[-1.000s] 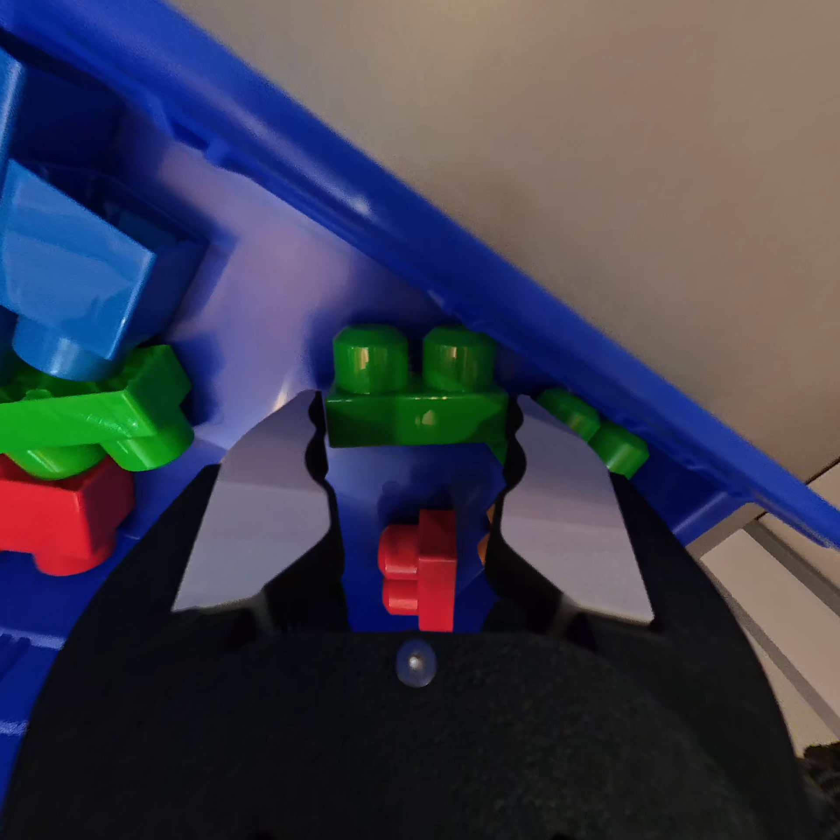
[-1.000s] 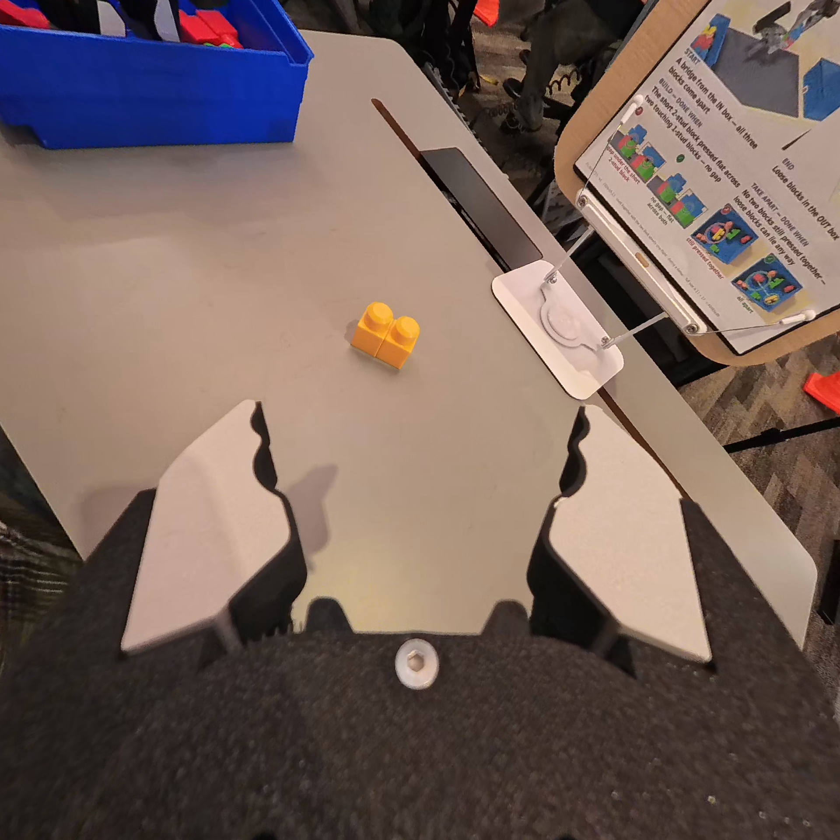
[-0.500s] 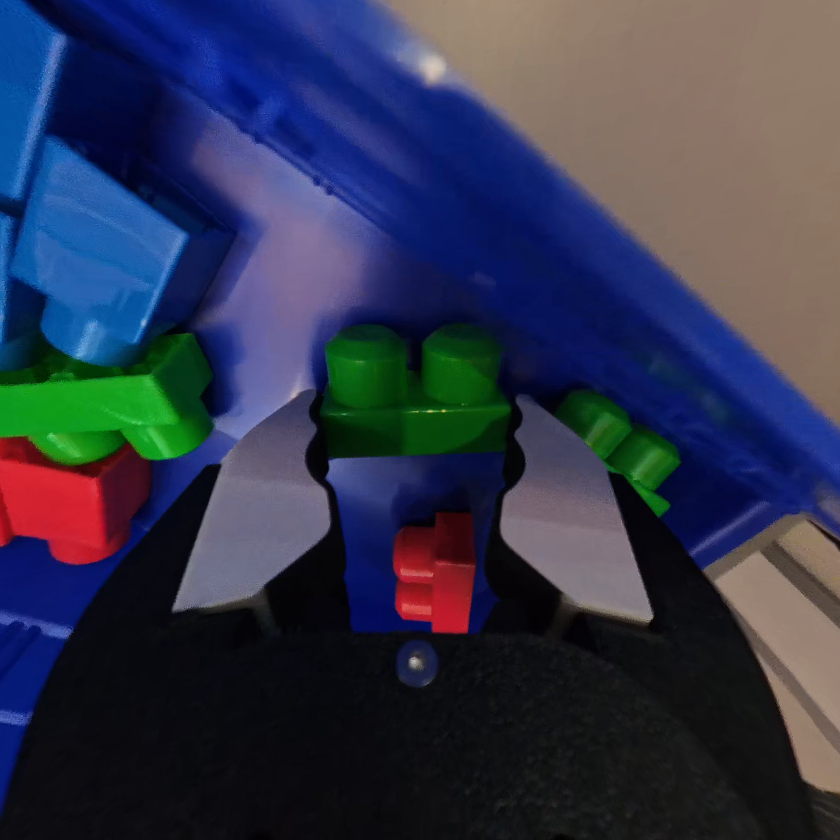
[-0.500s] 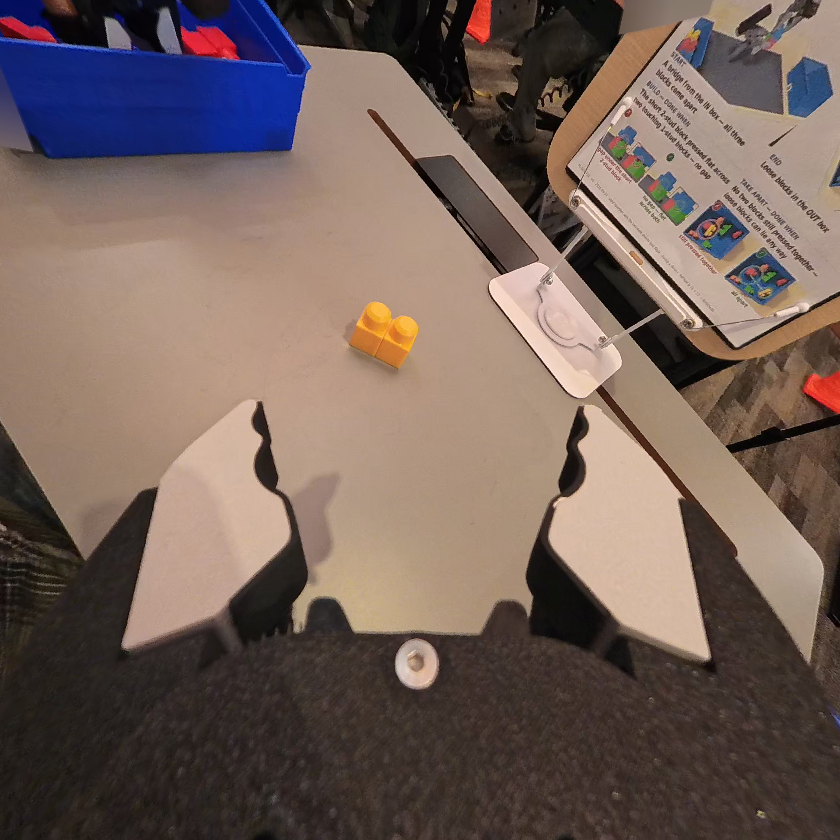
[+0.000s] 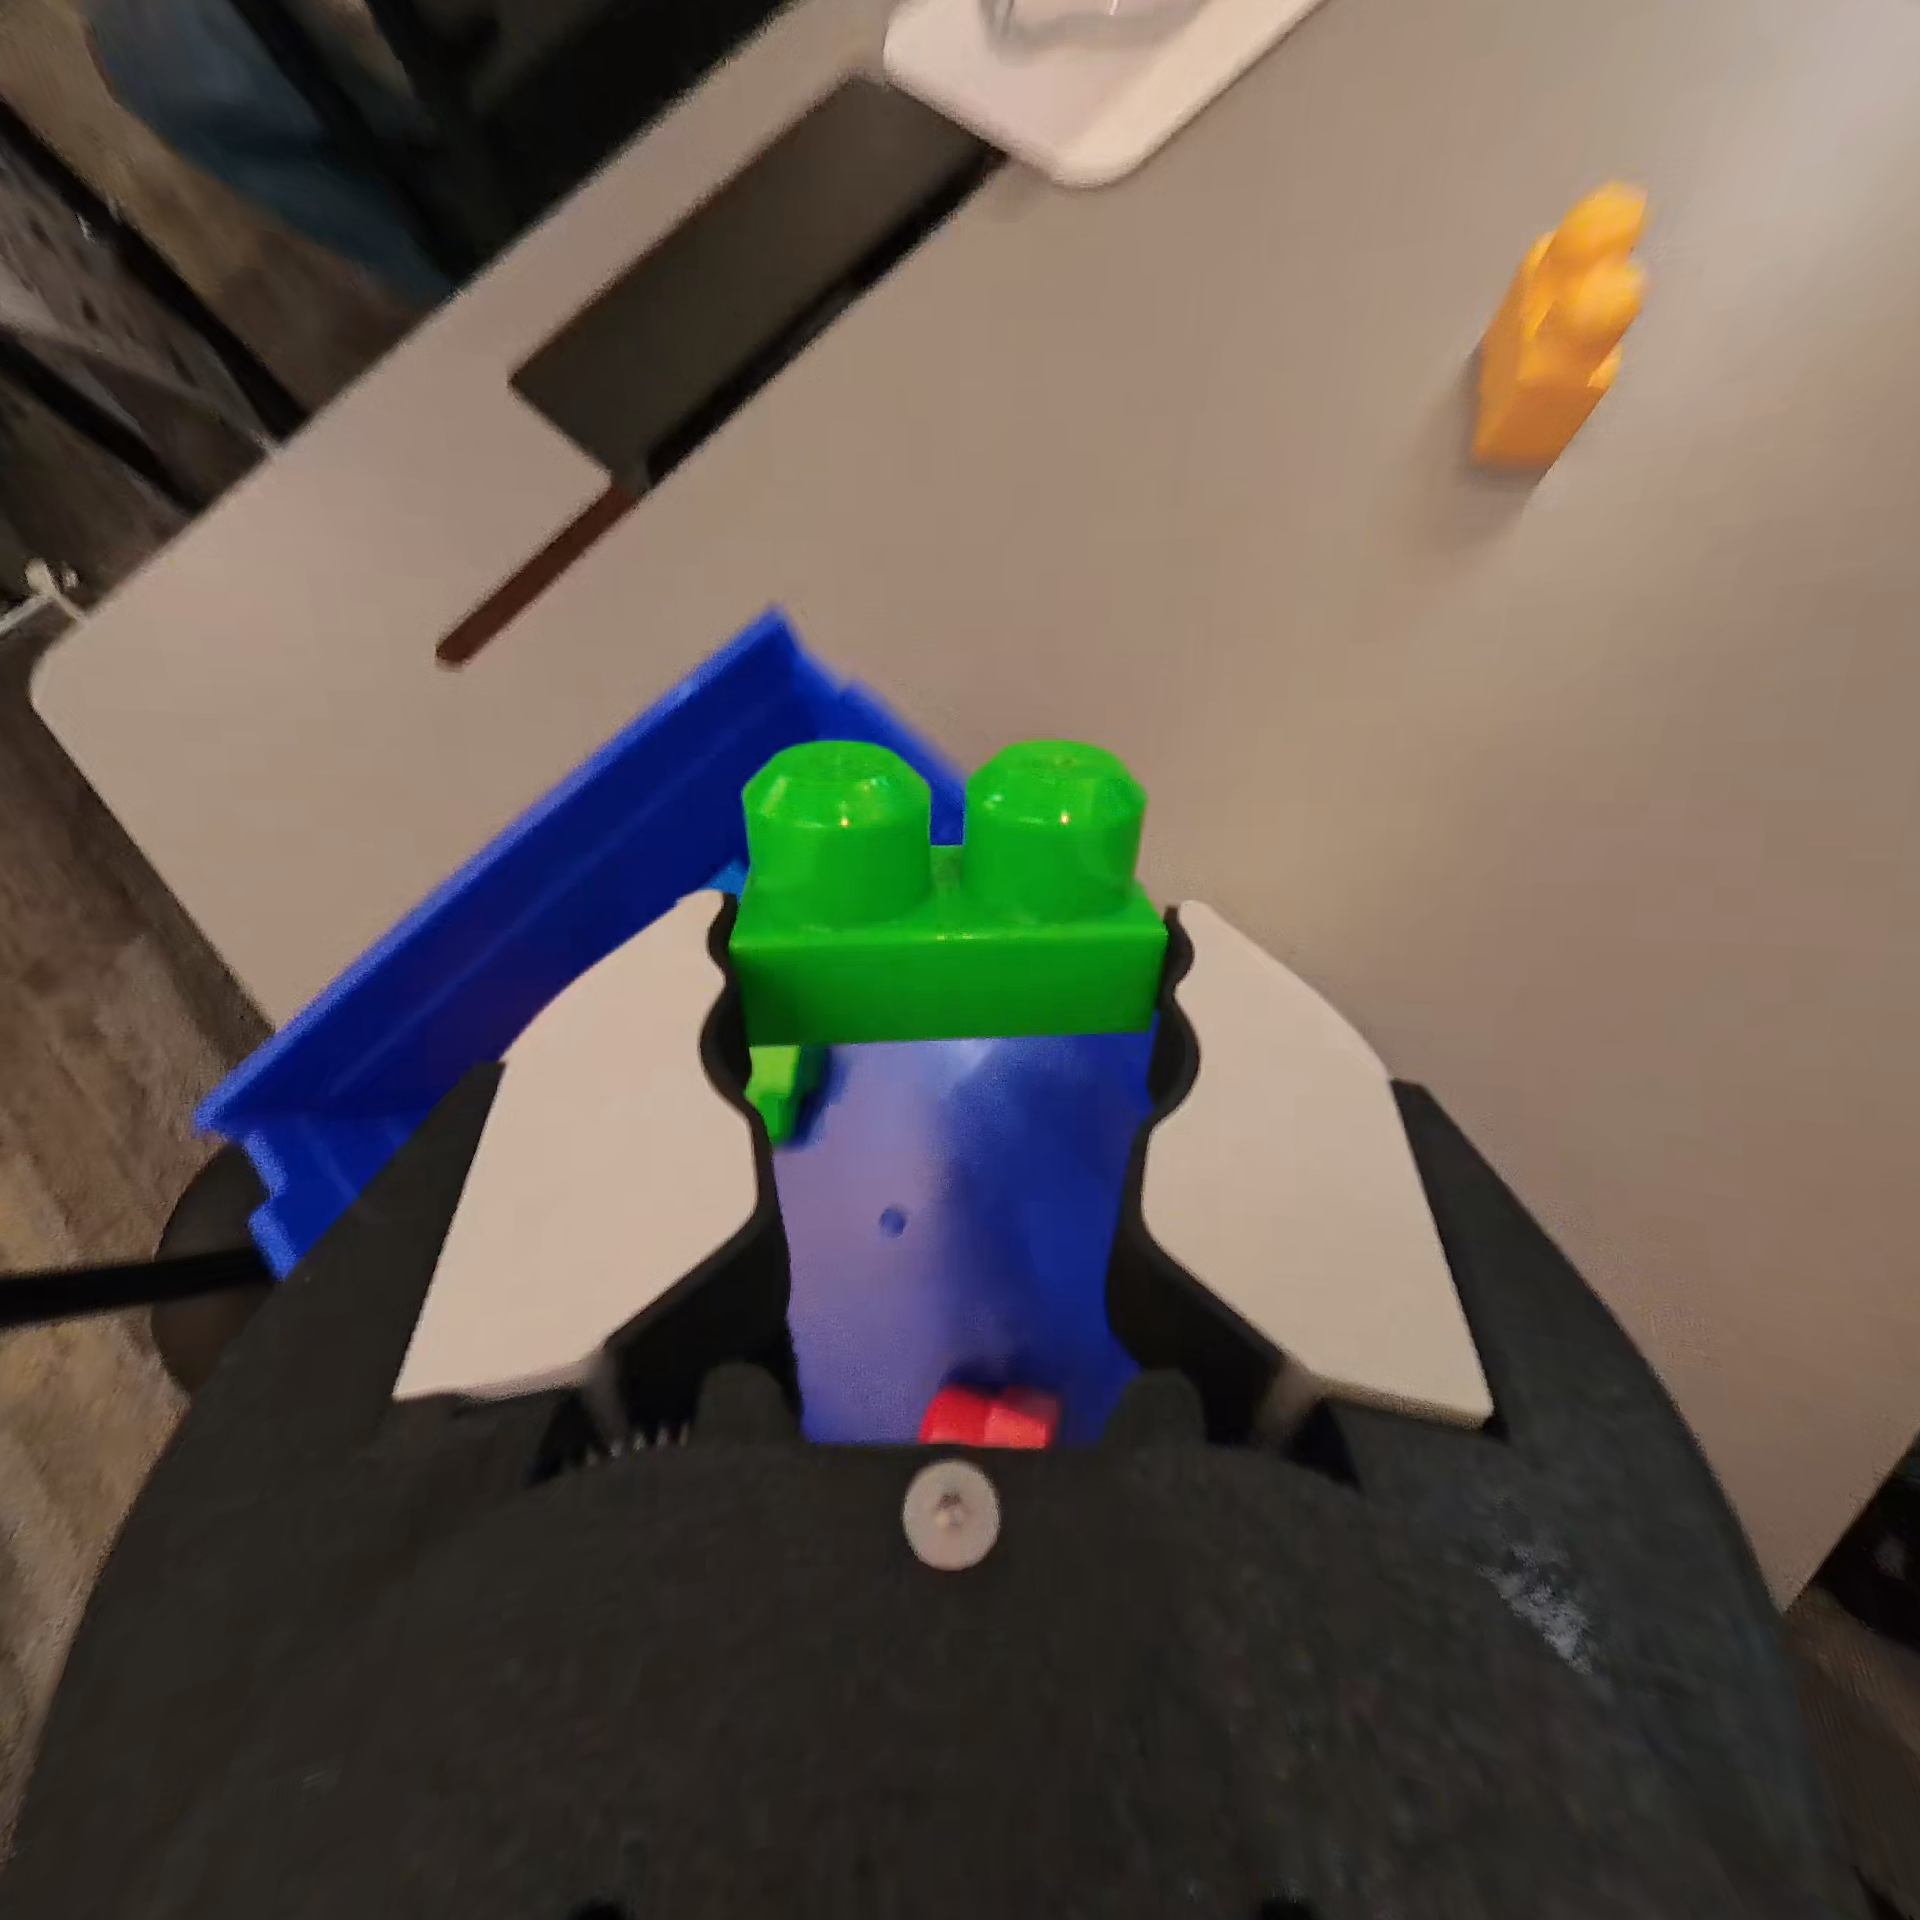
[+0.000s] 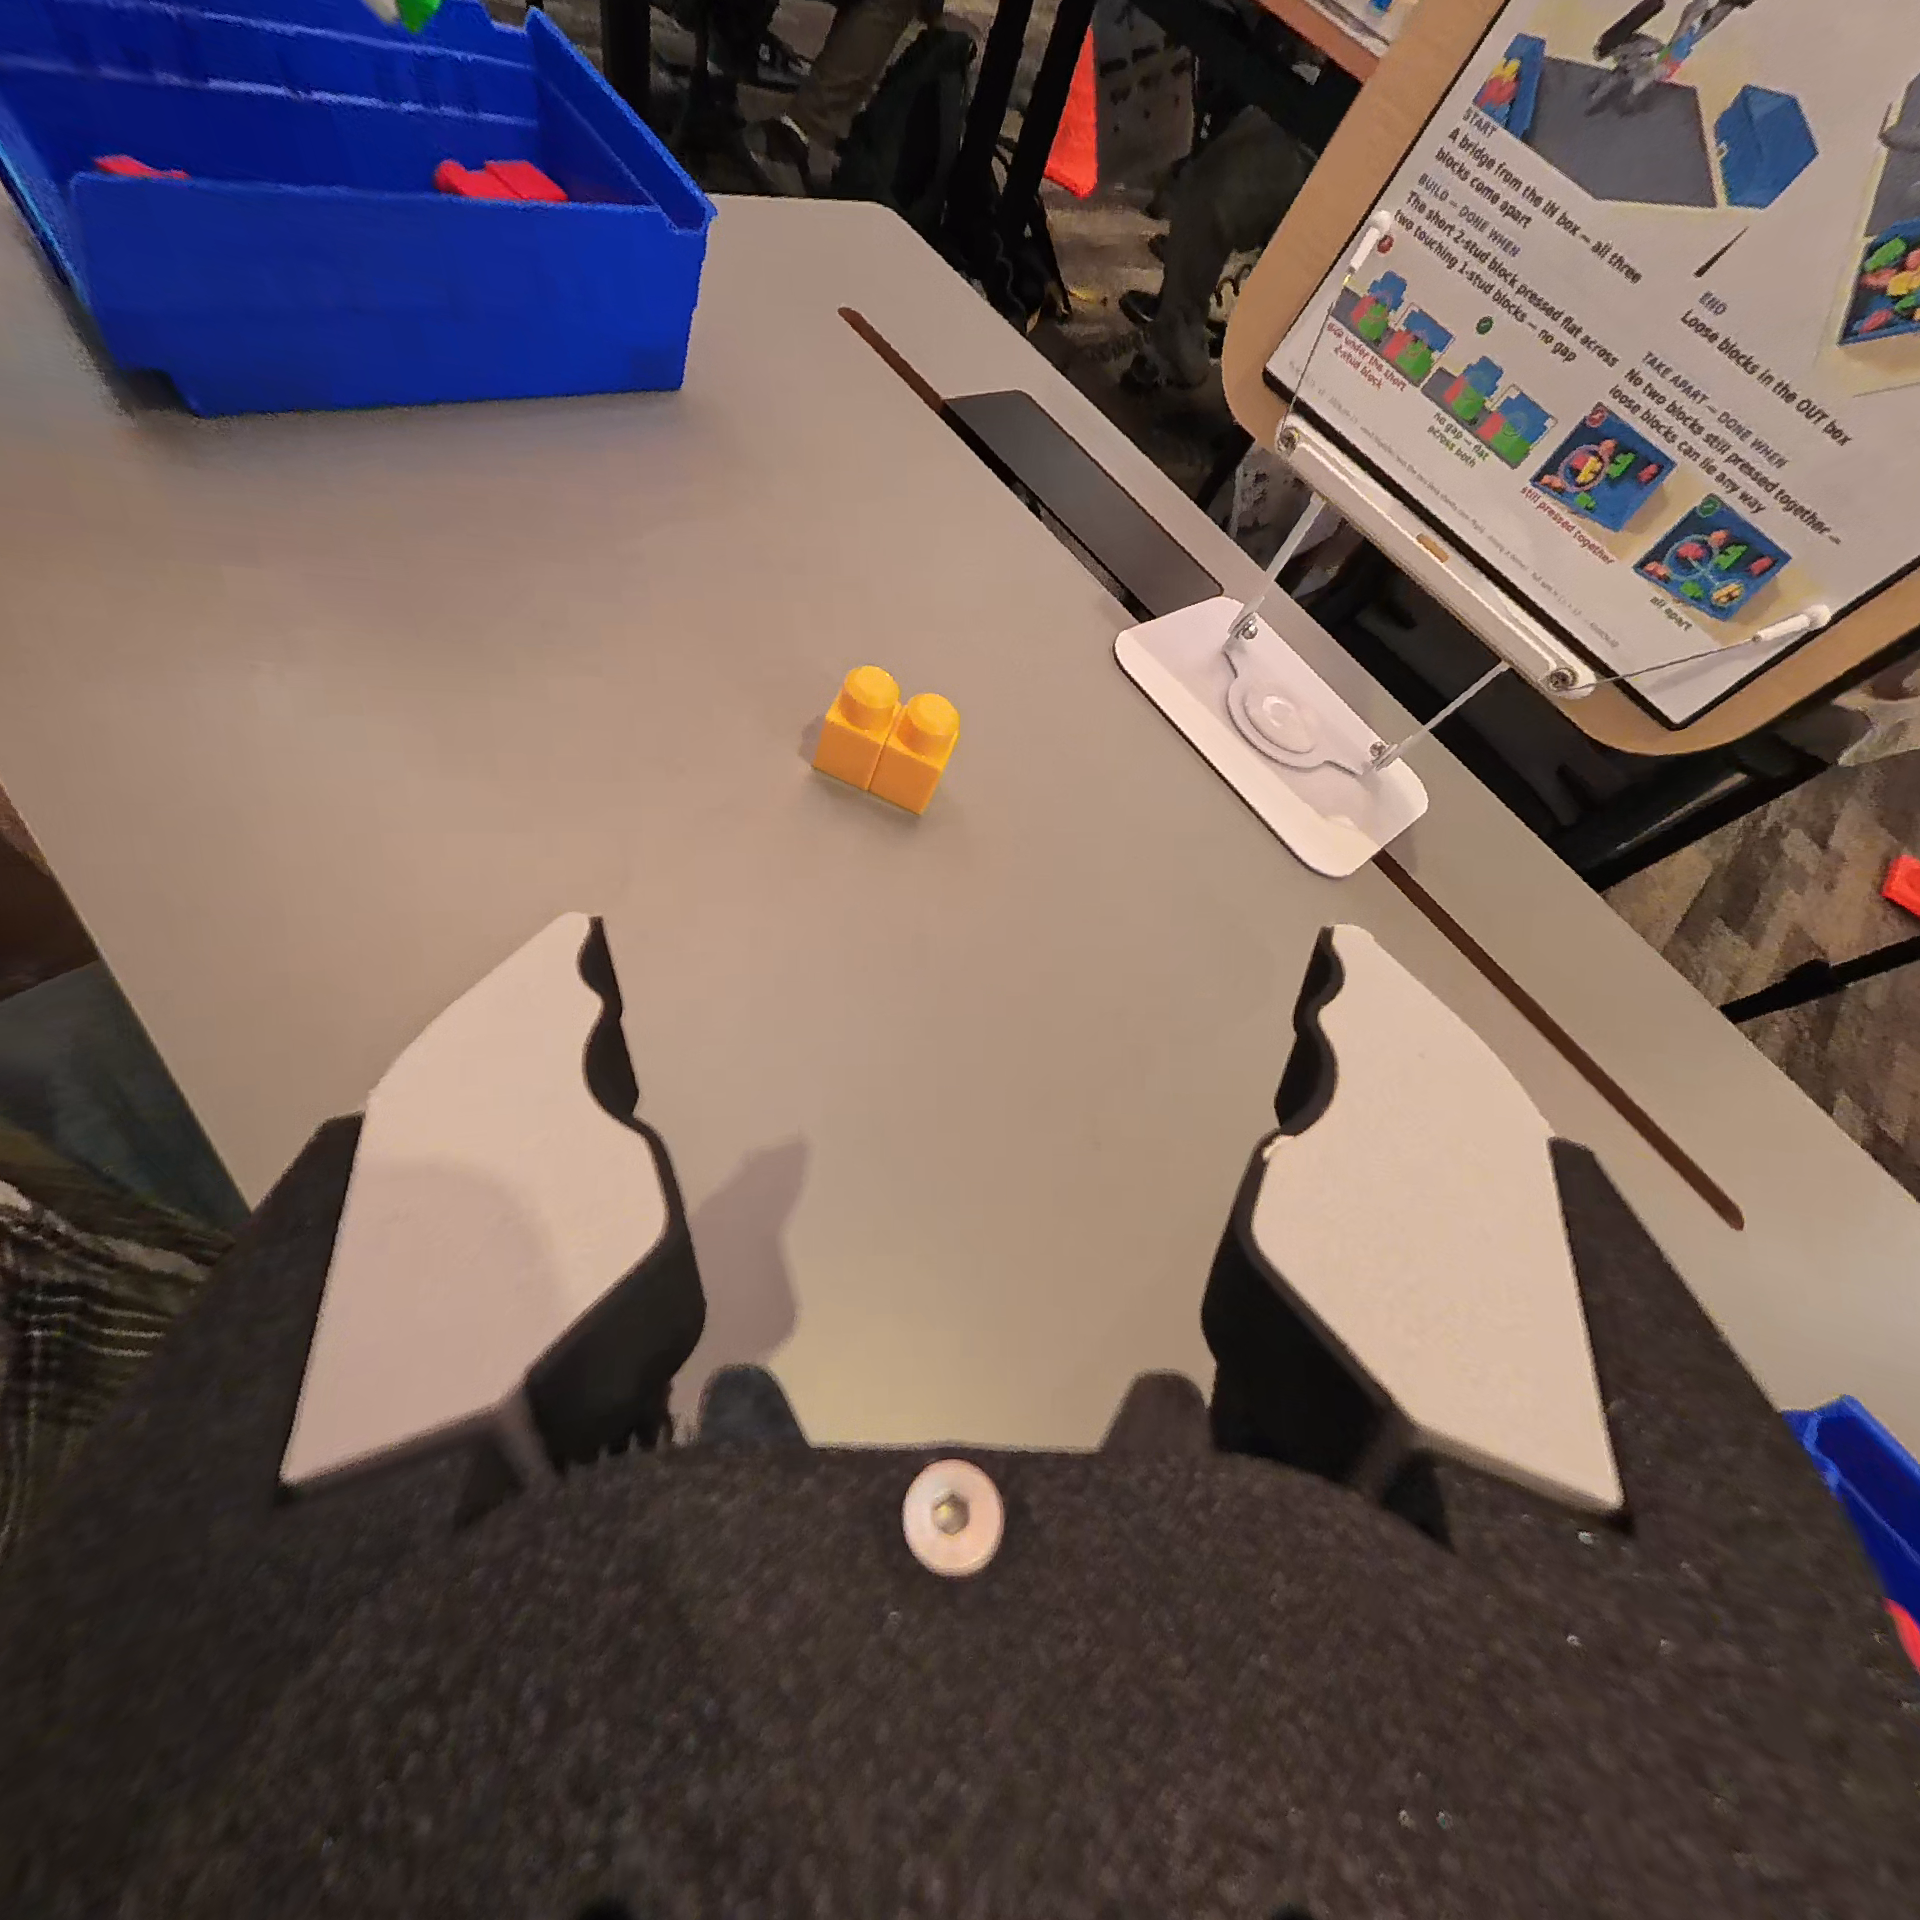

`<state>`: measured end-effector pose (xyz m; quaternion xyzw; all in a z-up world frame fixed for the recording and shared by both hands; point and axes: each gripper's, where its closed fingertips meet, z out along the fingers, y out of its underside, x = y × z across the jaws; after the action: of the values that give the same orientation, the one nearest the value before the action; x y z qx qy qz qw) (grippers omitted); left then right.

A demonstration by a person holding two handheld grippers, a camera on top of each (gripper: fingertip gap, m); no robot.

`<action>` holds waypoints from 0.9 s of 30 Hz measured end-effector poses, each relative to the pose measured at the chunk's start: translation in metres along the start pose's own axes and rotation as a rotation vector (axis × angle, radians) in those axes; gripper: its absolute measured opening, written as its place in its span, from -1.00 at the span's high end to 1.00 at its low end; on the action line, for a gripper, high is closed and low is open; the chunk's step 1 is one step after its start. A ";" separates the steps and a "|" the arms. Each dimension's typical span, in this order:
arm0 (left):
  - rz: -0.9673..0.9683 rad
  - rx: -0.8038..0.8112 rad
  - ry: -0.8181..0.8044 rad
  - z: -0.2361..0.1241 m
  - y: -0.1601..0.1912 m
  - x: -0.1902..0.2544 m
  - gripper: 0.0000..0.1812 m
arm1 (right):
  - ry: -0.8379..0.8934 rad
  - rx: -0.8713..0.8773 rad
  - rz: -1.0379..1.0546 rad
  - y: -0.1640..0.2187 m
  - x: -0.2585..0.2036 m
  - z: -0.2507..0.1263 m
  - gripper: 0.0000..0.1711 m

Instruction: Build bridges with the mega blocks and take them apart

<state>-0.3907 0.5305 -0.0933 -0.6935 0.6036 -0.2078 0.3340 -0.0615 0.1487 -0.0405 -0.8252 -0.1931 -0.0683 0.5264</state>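
My left gripper (image 5: 948, 977) is shut on a green two-stud block (image 5: 943, 925) and holds it in the air above the blue bin (image 5: 540, 894). A red block (image 5: 987, 1418) and another green block (image 5: 774, 1091) lie in the bin below. Two orange one-stud blocks (image 6: 885, 738) stand side by side on the grey table (image 6: 416, 623); they also show in the left wrist view (image 5: 1558, 332). My right gripper (image 6: 956, 1029) is open and empty, above the table a little short of the orange blocks. The green block shows at the top edge of the right wrist view (image 6: 416, 12).
The blue bin (image 6: 395, 301) stands at the table's far left with red blocks (image 6: 499, 179) in it. A white stand base (image 6: 1273, 732) holds an instruction board (image 6: 1621, 343) at the right edge. A dark slot (image 6: 1081, 499) cuts the table. Another blue bin's corner (image 6: 1860, 1475) shows at right. The grippers' ends are close to 50 cm from one another.
My left gripper has lifted the green two-stud block out of the bin and swung up to face the table. The right gripper has drawn slightly closer to the orange blocks, still open.
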 end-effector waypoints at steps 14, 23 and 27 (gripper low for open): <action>0.131 0.279 0.084 0.086 -0.139 0.139 0.17 | -0.016 0.044 0.063 0.031 0.003 -0.030 -0.41; 0.034 0.431 0.027 0.130 -0.167 0.175 0.17 | -0.005 0.039 0.094 0.043 0.014 -0.036 -0.39; -0.064 0.479 -0.016 0.142 -0.172 0.190 0.17 | -0.014 0.053 0.127 0.047 0.016 -0.031 -0.39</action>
<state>-0.1373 0.3840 -0.0906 -0.6152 0.5120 -0.3498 0.4869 -0.0257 0.1073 -0.0617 -0.8221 -0.1458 -0.0237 0.5499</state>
